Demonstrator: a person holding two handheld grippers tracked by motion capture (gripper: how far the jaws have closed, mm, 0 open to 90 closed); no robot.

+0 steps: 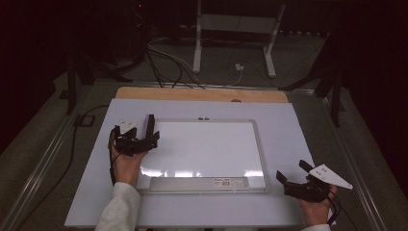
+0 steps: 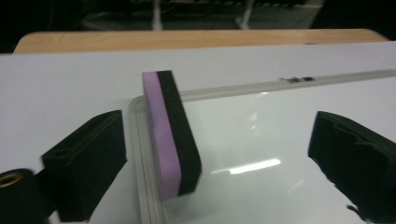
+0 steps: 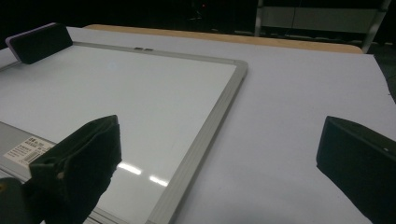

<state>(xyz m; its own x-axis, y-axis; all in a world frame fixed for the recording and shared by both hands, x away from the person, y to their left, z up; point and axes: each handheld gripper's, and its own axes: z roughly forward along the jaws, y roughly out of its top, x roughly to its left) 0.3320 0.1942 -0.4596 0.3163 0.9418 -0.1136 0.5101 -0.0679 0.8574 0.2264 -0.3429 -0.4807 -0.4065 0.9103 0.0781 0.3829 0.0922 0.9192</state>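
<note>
The eraser [image 2: 171, 135], a block with 1 purple side and 1 black side, stands on its long edge at the far left corner of the whiteboard [image 1: 207, 144], resting partly on the metal frame there. In the high view it shows as a dark upright slab [image 1: 148, 126] just beyond the left tongs [image 1: 137, 139].

The left tongs [image 2: 217, 163] are spread wide, with the eraser between the 2 jaws but nearer the left one, and neither jaw touches it. The hand holding them reaches in over the near left part of the board.

The right tongs [image 1: 294, 172] hover over the desk [image 1: 288, 130] just off the near right corner of the whiteboard, well apart from the eraser. Their jaws are also spread wide and hold nothing. From the right gripper view [image 3: 217, 158] the board's frame runs between the jaws, and the eraser [image 3: 41, 42] sits far off at the top left corner.

The whiteboard lies flat on the white desk, its near edge carrying a tray strip with a small label [image 1: 222, 182].
</note>
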